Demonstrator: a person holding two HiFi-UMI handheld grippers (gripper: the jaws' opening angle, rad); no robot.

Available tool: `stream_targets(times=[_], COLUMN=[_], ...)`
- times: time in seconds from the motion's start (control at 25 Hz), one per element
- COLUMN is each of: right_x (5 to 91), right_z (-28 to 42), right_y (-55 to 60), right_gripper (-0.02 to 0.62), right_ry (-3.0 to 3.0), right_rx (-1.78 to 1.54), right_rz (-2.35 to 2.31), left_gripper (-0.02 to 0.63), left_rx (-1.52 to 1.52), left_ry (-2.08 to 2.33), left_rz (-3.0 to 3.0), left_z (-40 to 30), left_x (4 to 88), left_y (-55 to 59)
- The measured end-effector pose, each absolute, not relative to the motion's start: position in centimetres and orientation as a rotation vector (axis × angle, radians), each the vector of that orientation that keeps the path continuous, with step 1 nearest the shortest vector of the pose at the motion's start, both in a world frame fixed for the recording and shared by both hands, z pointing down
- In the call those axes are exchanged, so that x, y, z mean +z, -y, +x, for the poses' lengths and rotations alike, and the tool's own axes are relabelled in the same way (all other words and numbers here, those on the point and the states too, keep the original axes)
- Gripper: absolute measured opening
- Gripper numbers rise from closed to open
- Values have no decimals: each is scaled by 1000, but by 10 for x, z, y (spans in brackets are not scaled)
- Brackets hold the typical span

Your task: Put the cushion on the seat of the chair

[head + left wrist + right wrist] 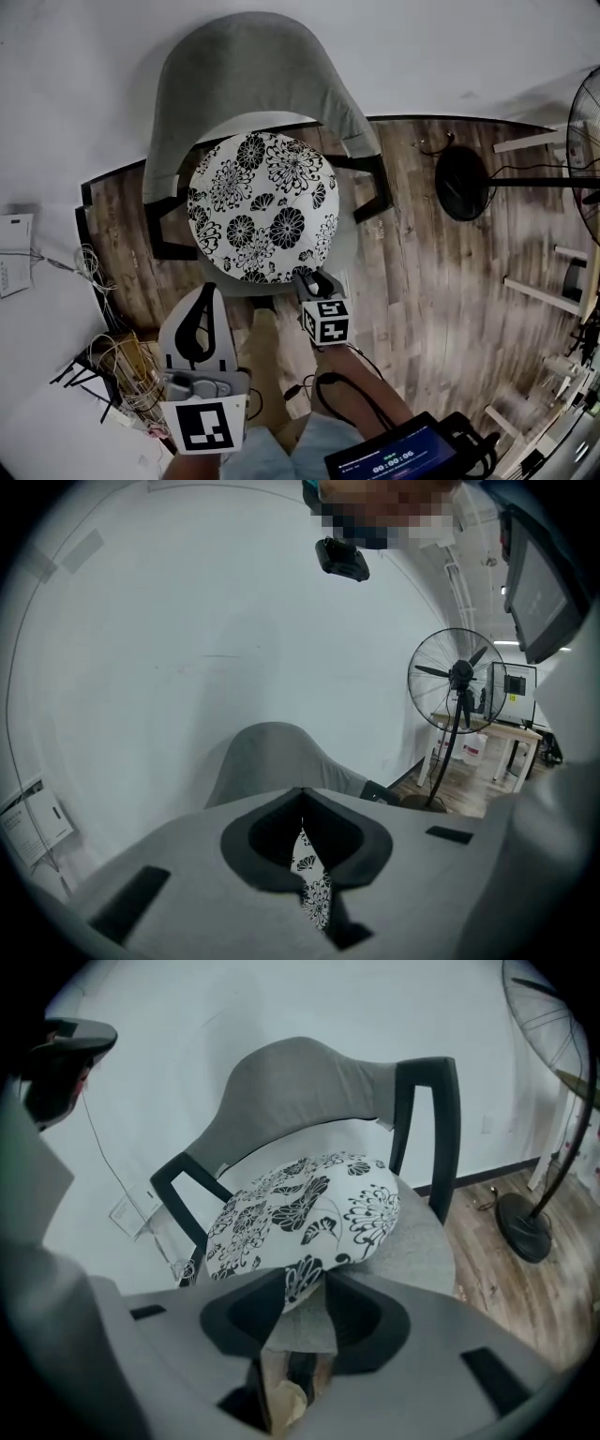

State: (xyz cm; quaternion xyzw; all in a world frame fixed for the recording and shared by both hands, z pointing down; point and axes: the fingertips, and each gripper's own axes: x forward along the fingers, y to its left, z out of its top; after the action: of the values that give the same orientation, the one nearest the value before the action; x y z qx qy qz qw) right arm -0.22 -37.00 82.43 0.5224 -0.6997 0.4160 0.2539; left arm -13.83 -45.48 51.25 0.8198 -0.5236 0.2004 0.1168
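Cushion (262, 206), white with black flowers, lies flat on the seat (349, 246) of the grey chair (244, 66), covering most of it. At its near edge the right gripper (314, 279) has its jaws parted, the cushion's rim sitting loosely in the gap with no squeeze on it. The left gripper (208, 291) hangs just short of the chair, tips closed together on nothing. A standing fan (461, 183) is off to the right on the wooden floor (422, 281).

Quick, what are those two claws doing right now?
Left gripper: closed, empty.
Right gripper: open, round black-and-white floral cushion edge between its fingers.
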Motion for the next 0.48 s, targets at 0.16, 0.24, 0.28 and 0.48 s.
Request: stream_targets(times=[0.16,0.24,0.28,0.48], right_x=[813,803,800,812], right_z=[9,21,29,68], right_y=[369,374,378,408], right_gripper=[213,219,217,183], right_ry=[1987,2017,2017,1933], right_rx=[1192,1276,1340,1613], right_rz=[1473,1560,1610,1795], left_gripper=[9,9,9,9], left_rx=[595,598,599,596], left_ry=[1516,1511,1512,1536], left_rz=[2402,2405,2405,2402], left_z=[-136,-136,-136,-137], left_x=[516,515,514,512], left_y=[457,460,461,468])
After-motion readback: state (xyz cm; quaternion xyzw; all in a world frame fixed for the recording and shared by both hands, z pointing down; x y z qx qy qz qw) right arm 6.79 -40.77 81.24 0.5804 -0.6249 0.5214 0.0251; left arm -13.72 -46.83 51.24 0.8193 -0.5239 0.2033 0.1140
